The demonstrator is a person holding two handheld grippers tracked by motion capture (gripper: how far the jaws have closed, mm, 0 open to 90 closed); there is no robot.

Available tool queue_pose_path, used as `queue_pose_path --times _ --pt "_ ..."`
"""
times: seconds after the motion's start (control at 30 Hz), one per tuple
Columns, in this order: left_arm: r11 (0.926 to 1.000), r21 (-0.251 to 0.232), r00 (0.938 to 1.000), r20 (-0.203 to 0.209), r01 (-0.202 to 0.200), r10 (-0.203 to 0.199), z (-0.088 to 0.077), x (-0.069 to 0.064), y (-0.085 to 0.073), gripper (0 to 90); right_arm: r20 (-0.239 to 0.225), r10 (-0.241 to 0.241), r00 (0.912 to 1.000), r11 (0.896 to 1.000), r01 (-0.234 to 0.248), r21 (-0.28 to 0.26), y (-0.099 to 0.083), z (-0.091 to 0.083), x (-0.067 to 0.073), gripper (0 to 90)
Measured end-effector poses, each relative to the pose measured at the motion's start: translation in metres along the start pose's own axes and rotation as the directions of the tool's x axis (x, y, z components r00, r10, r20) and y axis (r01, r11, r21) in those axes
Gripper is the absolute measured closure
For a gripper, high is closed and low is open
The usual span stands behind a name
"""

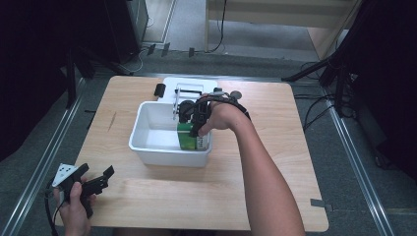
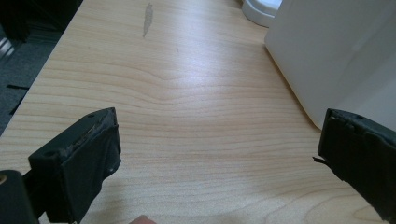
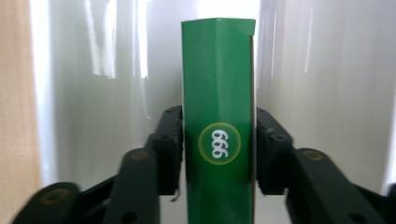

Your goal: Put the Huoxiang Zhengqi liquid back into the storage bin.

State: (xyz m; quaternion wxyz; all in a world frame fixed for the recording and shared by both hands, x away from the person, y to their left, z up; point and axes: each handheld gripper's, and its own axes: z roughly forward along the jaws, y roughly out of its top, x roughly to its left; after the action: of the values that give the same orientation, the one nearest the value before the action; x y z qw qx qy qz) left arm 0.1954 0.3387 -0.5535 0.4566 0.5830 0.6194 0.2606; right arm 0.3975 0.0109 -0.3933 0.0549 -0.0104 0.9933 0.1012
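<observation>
Your right tongs (image 3: 218, 154) are clamped on a green box (image 3: 218, 121), one jaw pressed flat against each of its narrow sides. The box stands upright between them, with a round white-and-yellow "999" badge facing back at you. From above, the right tongs (image 1: 195, 118) reach down into the white bin (image 1: 147, 147), and the green box (image 1: 187, 137) sits at the bin's near right corner, just below your hand.

Your left tongs (image 1: 91, 184) are spread wide with nothing between the jaws. They hover low over the table (image 2: 187, 93) at its near left corner, well apart from the right tongs. Ahead and to the right of the left tongs rises the bin's white wall (image 2: 327, 56).
</observation>
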Motion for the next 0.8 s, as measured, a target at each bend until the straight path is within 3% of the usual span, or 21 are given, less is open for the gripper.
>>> queue_pose_path --times 0.1,0.2,0.27,0.4,0.5,0.57,0.63,0.7,0.73,0.77,0.8 --pt "1.0 -0.001 1.0 0.001 -0.001 0.001 0.0 0.0 0.0 0.0 -0.001 0.018 0.9998 1.0 -0.018 -0.017 0.0 -0.005 0.002 44.4" --pt "1.0 -0.001 1.0 0.0 -0.001 0.001 0.0 0.0 0.0 0.0 0.007 0.038 0.9993 0.999 -0.037 -0.033 0.0 -0.009 0.003 39.9" --pt "1.0 -0.002 1.0 -0.001 0.0 0.0 0.0 0.0 0.0 0.0 0.026 0.071 0.9971 0.995 -0.069 -0.065 -0.003 -0.018 0.001 33.0" --pt "1.0 -0.004 1.0 -0.003 0.001 -0.001 0.0 0.0 0.0 0.0 0.057 0.142 0.9881 0.984 -0.135 -0.118 -0.008 -0.034 0.001 29.3" --pt "1.0 -0.004 1.0 -0.005 0.0 0.0 0.0 -0.001 0.0 0.0 0.064 0.227 0.9719 0.963 -0.213 -0.166 -0.012 -0.044 0.002 26.8" --pt "1.0 -0.003 1.0 -0.006 -0.001 0.001 0.0 -0.001 0.0 0.0 0.059 0.294 0.954 0.938 -0.276 -0.209 -0.016 -0.051 0.005 28.9" --pt "1.0 -0.002 1.0 -0.005 -0.002 0.002 0.0 0.0 0.0 0.0 0.067 0.367 0.9279 0.906 -0.34 -0.253 -0.024 -0.057 0.007 28.9" --pt "1.0 -0.003 1.0 -0.005 -0.001 0.001 0.0 0.0 0.0 0.0 0.074 0.409 0.9096 0.881 -0.372 -0.292 -0.033 -0.062 0.008 27.8" --pt "1.0 -0.003 1.0 -0.005 -0.001 0.001 0.0 0.0 0.0 0.0 0.074 0.409 0.9096 0.881 -0.372 -0.292 -0.033 -0.062 0.008 27.8" --pt "1.0 -0.003 1.0 -0.005 -0.001 0.001 0.0 0.0 0.0 0.0 0.079 0.45 0.8896 0.854 -0.403 -0.329 -0.044 -0.064 0.009 24.9" --pt "1.0 -0.004 1.0 -0.006 -0.001 0.001 0.0 0.0 0.0 0.0 0.081 0.466 0.8811 0.843 -0.414 -0.343 -0.048 -0.065 0.009 22.6"
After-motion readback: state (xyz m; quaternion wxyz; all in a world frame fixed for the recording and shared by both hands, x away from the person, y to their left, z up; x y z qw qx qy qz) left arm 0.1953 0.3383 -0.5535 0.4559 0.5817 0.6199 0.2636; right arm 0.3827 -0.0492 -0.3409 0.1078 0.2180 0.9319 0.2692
